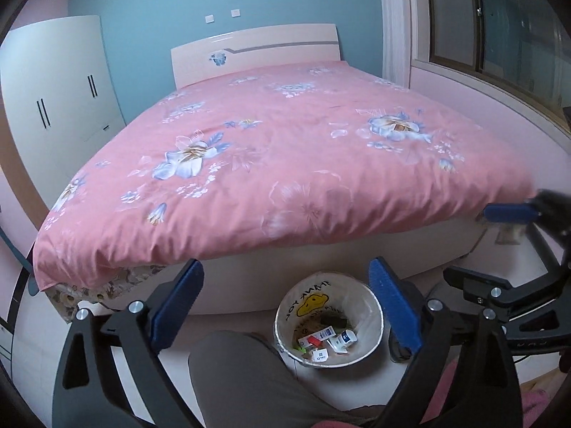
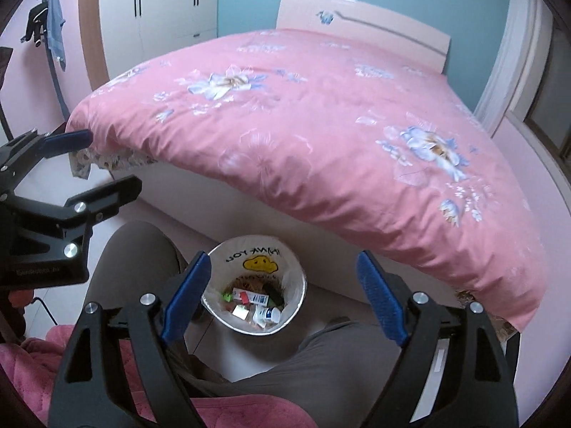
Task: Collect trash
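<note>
A round trash bin (image 1: 371,353) lined with a white bag stands on the floor at the foot of the bed. It also shows in the right wrist view (image 2: 299,306). Inside lie several small boxes, wrappers and a white bottle (image 2: 268,315). My left gripper (image 1: 285,278) is open and empty above the bin and the bed's edge. My right gripper (image 2: 283,267) is open and empty, right above the bin. Each gripper shows at the side of the other's view: the right one (image 1: 506,214), the left one (image 2: 76,141).
A bed with a pink floral cover (image 1: 285,149) fills the space ahead, with a white headboard (image 1: 257,50) behind. A white wardrobe (image 1: 53,107) stands at the left. A window (image 1: 499,28) is at the right. The person's knees in grey trousers (image 2: 132,260) flank the bin.
</note>
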Demonstrator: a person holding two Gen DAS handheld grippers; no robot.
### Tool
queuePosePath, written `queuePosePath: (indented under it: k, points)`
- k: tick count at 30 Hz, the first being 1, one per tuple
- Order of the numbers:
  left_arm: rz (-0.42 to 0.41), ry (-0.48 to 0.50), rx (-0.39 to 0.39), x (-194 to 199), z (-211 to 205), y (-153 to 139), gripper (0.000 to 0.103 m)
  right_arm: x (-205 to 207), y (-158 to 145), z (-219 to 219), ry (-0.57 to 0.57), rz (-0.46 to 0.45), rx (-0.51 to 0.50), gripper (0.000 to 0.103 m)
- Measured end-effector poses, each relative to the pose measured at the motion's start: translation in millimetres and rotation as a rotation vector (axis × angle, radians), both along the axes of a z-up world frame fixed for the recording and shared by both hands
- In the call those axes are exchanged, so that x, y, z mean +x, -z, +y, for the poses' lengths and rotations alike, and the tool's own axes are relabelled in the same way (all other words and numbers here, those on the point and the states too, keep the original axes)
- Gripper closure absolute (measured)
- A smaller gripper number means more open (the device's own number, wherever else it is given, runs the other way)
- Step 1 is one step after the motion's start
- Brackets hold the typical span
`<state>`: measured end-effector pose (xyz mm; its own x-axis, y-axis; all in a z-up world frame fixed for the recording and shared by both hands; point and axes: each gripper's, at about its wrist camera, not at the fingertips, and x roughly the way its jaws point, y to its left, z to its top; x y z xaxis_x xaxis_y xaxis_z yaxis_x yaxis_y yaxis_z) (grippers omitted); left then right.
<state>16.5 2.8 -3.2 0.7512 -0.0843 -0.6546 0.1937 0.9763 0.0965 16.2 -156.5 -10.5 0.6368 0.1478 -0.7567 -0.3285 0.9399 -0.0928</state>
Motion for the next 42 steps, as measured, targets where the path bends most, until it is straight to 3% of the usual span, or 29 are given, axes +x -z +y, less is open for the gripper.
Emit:
queuePosePath:
  k: [6, 15, 24, 42]
  points:
    - [-0.02, -0.05, 0.019, -23, 3, -2, 0.007, -28, -3, 1, 0.059, -0.075, -0.01, 0.017]
    - [-0.021, -0.077, 0.009, -29, 9, -2, 0.006, -48, -9, -7, 0.158, -0.144, -0.013, 0.017]
    - [-0.013, -0.017, 0.025, -33, -2, -1, 0.006, -51, -8, -7, 0.158, -0.145, -0.014, 0.017]
    - [-0.018, -0.015, 0.027, -35, -4, -2, 0.006, -52, -7, -5, 0.155, -0.13, -0.009, 0.017]
